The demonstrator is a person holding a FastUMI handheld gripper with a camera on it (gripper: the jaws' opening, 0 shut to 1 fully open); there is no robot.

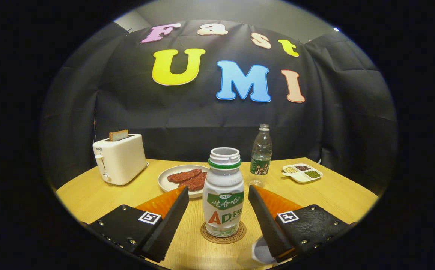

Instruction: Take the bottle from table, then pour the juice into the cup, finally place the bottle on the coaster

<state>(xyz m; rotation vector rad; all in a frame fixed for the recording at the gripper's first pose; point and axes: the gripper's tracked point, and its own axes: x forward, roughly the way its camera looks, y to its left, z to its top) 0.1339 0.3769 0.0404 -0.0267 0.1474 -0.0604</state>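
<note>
Gripper view: black cloth booth wall behind a wooden tabletop (333, 195). We see the white bottle (223, 195) upright, cap off, standing on the round coaster (223, 233) near the tabletop's front edge. The gripper (217, 213) has its fingers spread wide, one on each side of the bottle, neither touching it. A clear cup (256, 253) sits at the front edge, partly hidden under the right finger; we cannot tell if juice is in it.

We judge the bottle as placed, with release under way or done. Risks: a finger clipping the open bottle on pull-back would tip it and spill; the right finger sits just over the cup and could knock it.

Counts: one white bottle, one coaster, one cup, one clear water bottle (261, 155) toward the back edge, one toaster (119, 159) with one toast slice at the back left, one plate (164, 183) holding two brown patties, one divided dish (302, 173) with three fillings at the back right.
</note>
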